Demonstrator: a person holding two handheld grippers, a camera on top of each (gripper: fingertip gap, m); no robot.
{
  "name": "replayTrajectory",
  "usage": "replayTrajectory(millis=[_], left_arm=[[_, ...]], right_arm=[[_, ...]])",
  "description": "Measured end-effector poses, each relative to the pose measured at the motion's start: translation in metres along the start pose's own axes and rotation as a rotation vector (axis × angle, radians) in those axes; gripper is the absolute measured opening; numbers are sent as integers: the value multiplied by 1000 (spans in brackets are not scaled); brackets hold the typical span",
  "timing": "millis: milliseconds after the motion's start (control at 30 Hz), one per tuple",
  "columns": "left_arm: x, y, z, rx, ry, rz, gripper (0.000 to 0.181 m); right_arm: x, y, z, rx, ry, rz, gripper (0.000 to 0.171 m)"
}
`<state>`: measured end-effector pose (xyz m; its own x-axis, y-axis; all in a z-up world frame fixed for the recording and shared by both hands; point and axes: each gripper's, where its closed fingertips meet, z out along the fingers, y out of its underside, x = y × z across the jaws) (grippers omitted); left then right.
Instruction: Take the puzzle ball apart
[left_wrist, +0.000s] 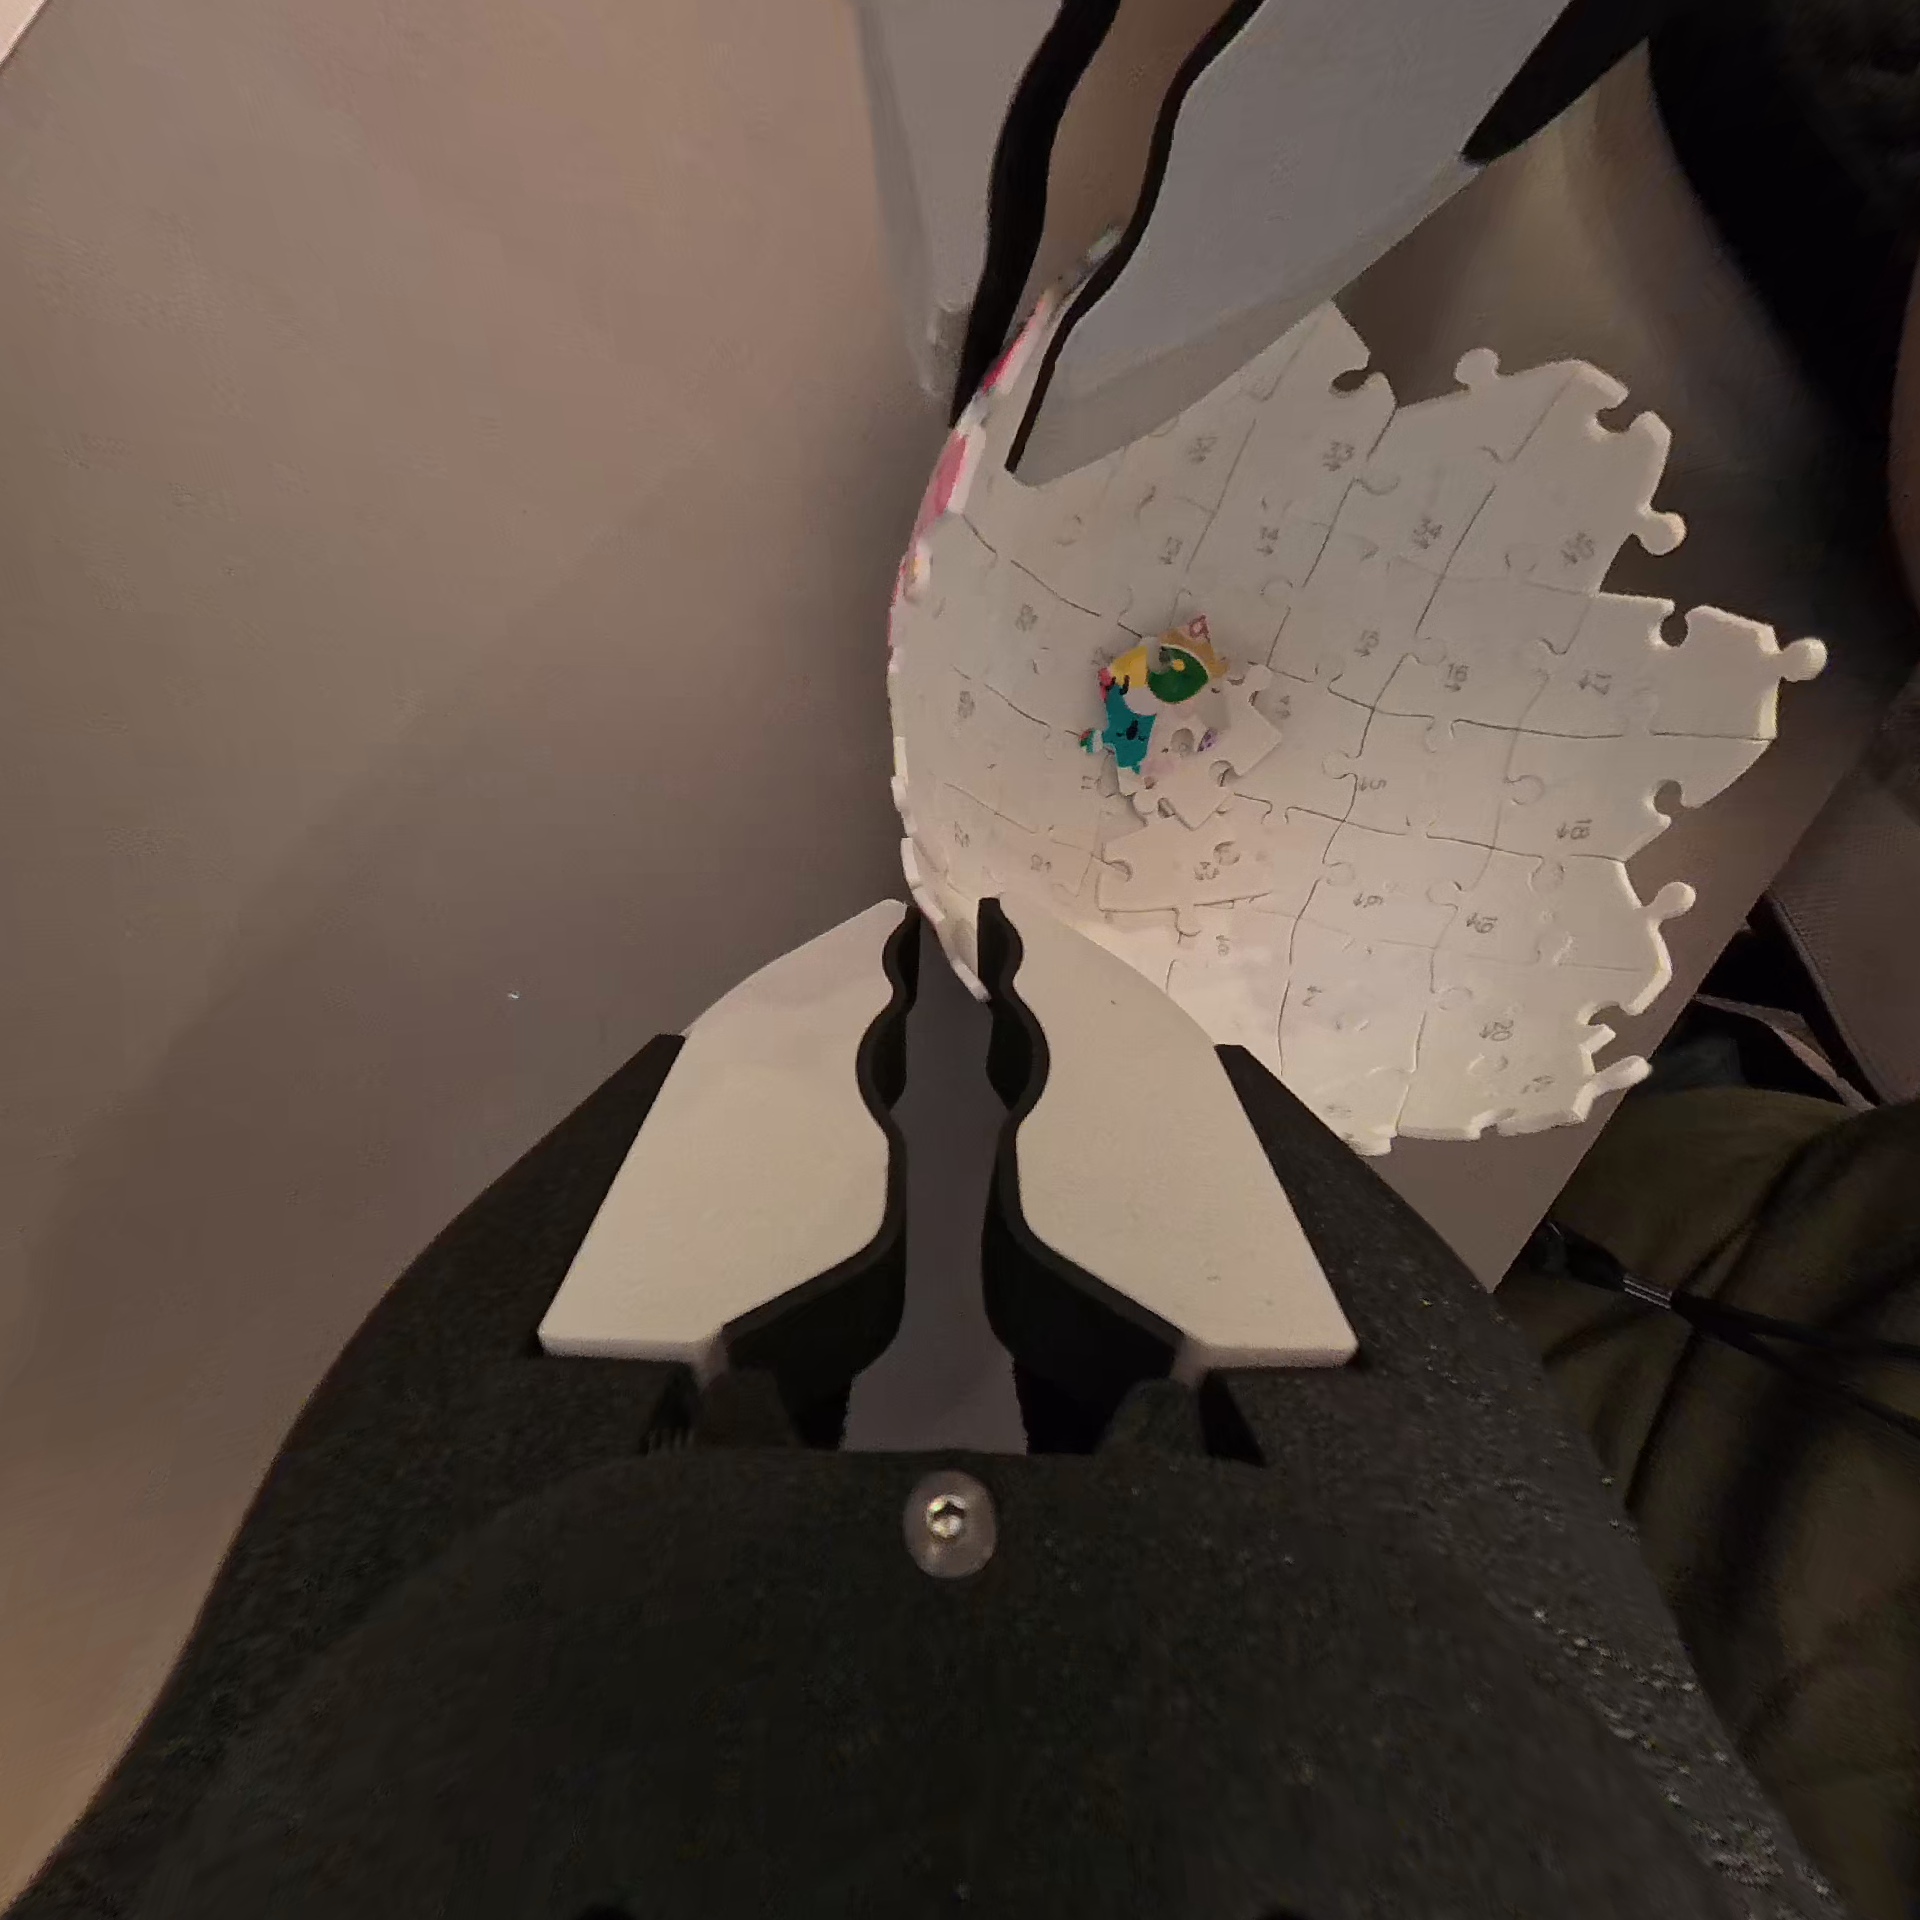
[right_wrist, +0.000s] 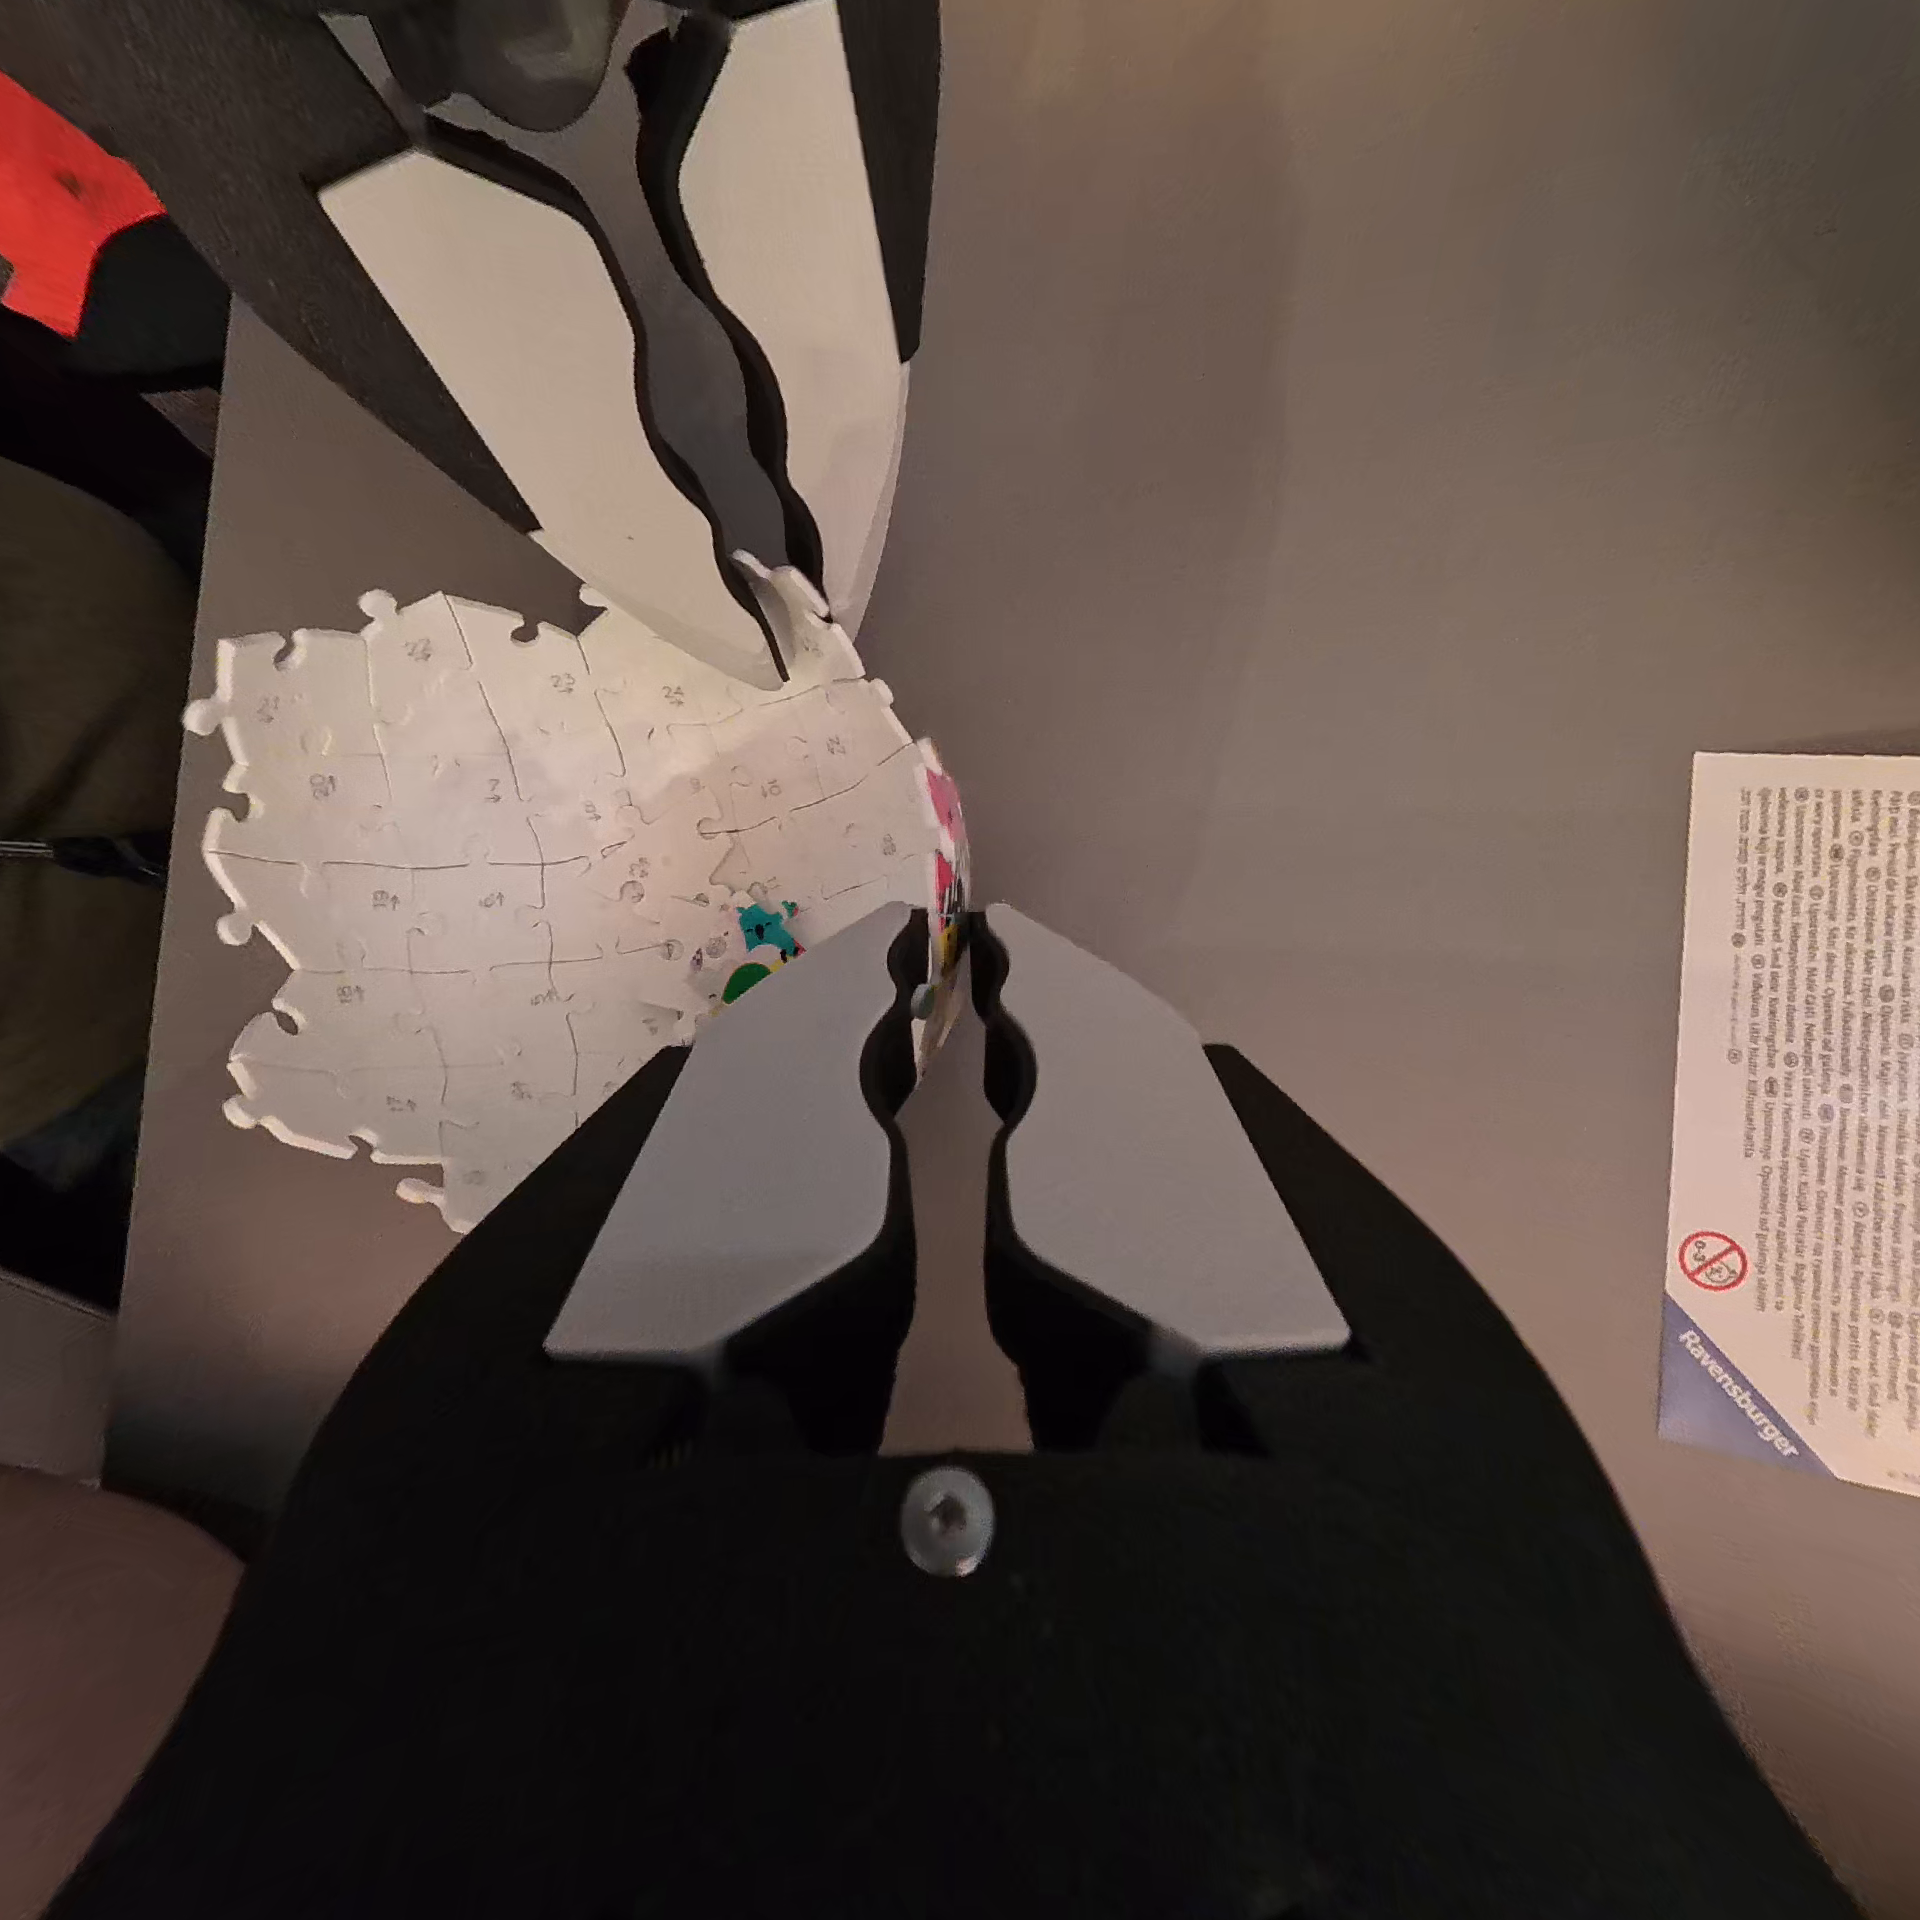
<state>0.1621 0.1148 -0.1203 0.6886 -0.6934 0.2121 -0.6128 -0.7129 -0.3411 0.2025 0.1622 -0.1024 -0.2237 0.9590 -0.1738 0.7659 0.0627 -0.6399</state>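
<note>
Held above the worktop, the half-open puzzle ball is pinched at opposite edges of its shell by the left gripper and right gripper, so a sharp pull could likely spill the loose pieces lying inside it.

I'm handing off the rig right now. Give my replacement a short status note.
Left gripper: shut on the rim of the white half-shell of curved plastic puzzle pieces.
Right gripper: shut on the opposite rim, by the shell's coloured outer face.
Loose pieces lie inside the shell.
White printed leaflet lies on the grey table.
Done: ball opened.
Left: separate the many joined pieces.
</note>
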Motion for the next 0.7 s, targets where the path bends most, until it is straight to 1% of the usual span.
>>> replayTrajectory(millis=[167,333,700], left_arm=[[-5,-2,-1,11,-32,51,9],[-8,-4,-1,35,-94,197,10],[-4,-4,-7,71,-155,458,13]], right_arm=[[2,1,1,-21,19,15,7],[2,2,1,-37,27,10,8],[2,1,4,-28,9,22,7]])
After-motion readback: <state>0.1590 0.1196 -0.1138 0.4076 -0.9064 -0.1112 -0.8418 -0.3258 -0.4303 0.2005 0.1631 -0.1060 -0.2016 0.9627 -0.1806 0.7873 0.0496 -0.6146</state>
